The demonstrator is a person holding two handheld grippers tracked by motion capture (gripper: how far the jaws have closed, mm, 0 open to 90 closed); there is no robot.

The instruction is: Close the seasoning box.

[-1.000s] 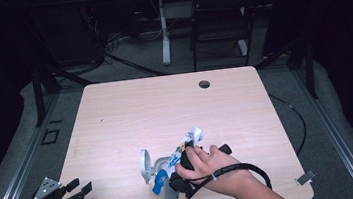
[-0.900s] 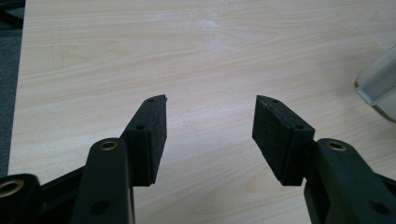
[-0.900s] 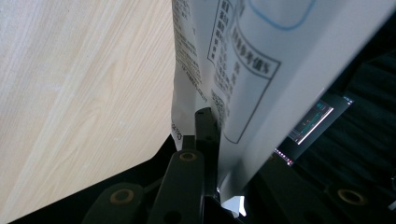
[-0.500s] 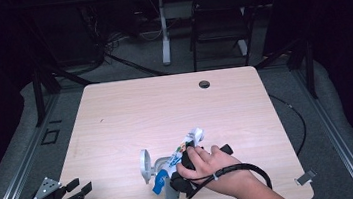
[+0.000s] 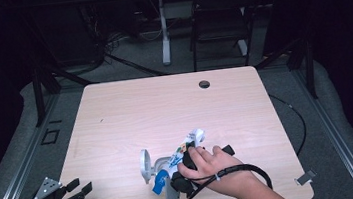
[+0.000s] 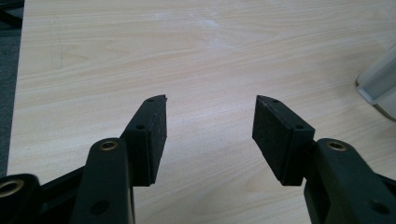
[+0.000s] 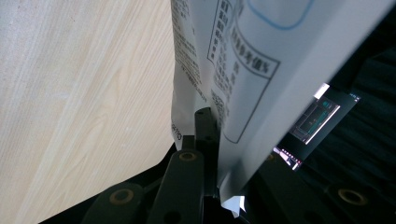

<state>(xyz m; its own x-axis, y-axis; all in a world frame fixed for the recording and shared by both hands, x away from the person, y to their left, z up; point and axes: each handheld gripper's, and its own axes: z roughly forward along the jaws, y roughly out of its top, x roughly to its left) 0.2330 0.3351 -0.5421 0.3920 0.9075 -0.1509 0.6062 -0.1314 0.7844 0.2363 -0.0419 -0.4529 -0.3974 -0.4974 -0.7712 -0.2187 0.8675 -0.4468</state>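
White printed pouch [image 7: 243, 70] pinched between right gripper [image 7: 212, 154] jaws above worktop [image 5: 165, 111], left gripper [image 6: 210, 126] jaws apart, empty

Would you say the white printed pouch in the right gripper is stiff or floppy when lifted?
Probably floppy: the pouch looks like thin film, pinched flat between the right gripper jaws. Its wall bends near the grip, so it may sag. Likely light, though its contents cannot be seen.

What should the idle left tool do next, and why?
Probably bring the left tool in toward the white pouch. It sits open at the table's near left corner, holding nothing, while the right tool pinches the pouch alone.
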